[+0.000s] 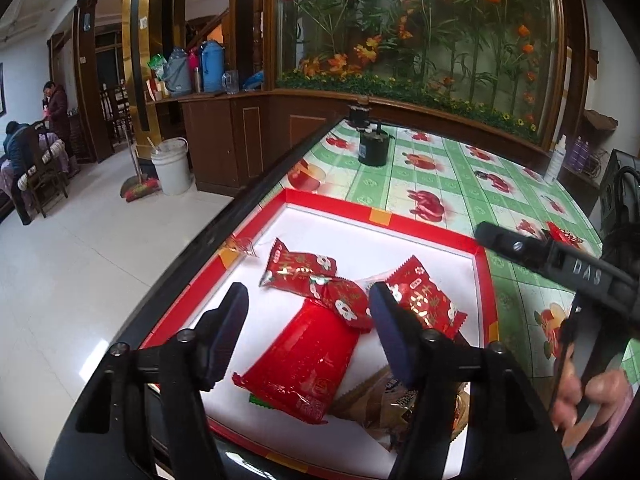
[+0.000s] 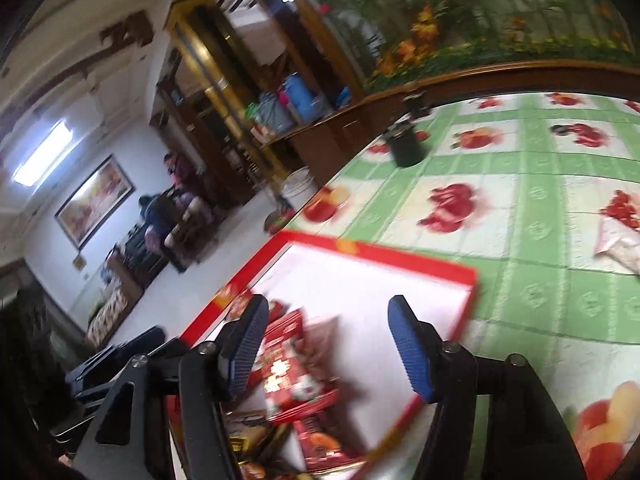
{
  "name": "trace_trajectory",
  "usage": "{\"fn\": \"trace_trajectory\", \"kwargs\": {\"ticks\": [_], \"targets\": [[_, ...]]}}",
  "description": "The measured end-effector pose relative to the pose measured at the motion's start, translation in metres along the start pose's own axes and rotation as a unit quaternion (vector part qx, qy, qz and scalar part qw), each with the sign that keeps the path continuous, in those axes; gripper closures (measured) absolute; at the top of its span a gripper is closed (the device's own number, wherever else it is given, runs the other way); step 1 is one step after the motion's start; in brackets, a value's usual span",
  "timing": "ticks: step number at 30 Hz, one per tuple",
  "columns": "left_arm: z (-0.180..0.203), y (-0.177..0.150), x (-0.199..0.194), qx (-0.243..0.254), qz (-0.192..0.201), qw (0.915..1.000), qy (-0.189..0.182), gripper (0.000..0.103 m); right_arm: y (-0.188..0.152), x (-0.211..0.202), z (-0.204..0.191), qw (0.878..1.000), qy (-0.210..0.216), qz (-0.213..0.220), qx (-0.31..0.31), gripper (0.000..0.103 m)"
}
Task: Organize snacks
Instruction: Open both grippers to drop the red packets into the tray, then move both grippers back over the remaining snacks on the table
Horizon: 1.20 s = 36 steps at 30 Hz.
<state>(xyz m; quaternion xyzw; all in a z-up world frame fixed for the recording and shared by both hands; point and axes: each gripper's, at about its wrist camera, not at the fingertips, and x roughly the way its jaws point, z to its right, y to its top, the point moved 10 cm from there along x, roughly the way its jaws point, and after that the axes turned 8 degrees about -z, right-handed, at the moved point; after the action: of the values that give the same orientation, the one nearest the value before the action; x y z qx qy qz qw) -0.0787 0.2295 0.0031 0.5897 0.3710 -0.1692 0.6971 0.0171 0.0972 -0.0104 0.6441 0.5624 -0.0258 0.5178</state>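
Both my left tongs (image 1: 308, 312) and right tongs (image 2: 328, 336) hang apart, empty, over the tray (image 1: 486, 280). The big red packet (image 1: 300, 360) looks light and slippery; I'd pinch its crimped end.

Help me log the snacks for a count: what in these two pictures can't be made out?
- Brown packets, left wrist view: half hidden behind the left tongs; number and print unreadable.
- Snacks in the tray, right wrist view: motion blur smears them together; no count possible.
- Small red wrapper on the tablecloth, left wrist view: partly covered by the right tongs' arm.
- Pale packet, right wrist view: cut off by the picture's edge.
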Motion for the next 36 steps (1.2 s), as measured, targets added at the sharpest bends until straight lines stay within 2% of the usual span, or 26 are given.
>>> {"fn": "trace_trajectory", "kwargs": {"ticks": [4, 7, 11, 16, 22, 29, 36], "targets": [[0.001, 0.005, -0.006, -0.004, 0.012, 0.9999, 0.009, 0.025, 0.019, -0.025, 0.043, 0.999, -0.038, 0.026, 0.020, 0.031], [0.007, 0.007, -0.009, 0.001, 0.014, 0.9998, 0.011, 0.025, 0.032, -0.050, 0.086, 0.996, -0.065, 0.051, 0.045, 0.026], [0.024, 0.010, -0.009, 0.019, 0.014, 0.9996, 0.012, 0.025, 0.043, -0.091, 0.149, 0.987, -0.099, 0.085, 0.094, 0.026], [0.058, 0.013, -0.012, 0.053, 0.013, 0.9985, 0.003, 0.025, 0.053, -0.140, 0.228, 0.968, -0.140, 0.128, 0.162, 0.023], [0.109, 0.014, -0.006, 0.090, -0.007, 0.9955, -0.030, 0.025, 0.058, -0.187, 0.296, 0.949, -0.174, 0.161, 0.206, 0.023], [0.174, 0.019, 0.005, 0.132, -0.038, 0.9874, -0.079, 0.025, 0.056, -0.194, 0.335, 0.944, -0.191, 0.139, 0.231, 0.022], [0.240, 0.035, 0.024, 0.162, -0.066, 0.9779, -0.115, 0.025, 0.055, -0.208, 0.356, 0.940, -0.171, 0.145, 0.258, 0.022]]}}
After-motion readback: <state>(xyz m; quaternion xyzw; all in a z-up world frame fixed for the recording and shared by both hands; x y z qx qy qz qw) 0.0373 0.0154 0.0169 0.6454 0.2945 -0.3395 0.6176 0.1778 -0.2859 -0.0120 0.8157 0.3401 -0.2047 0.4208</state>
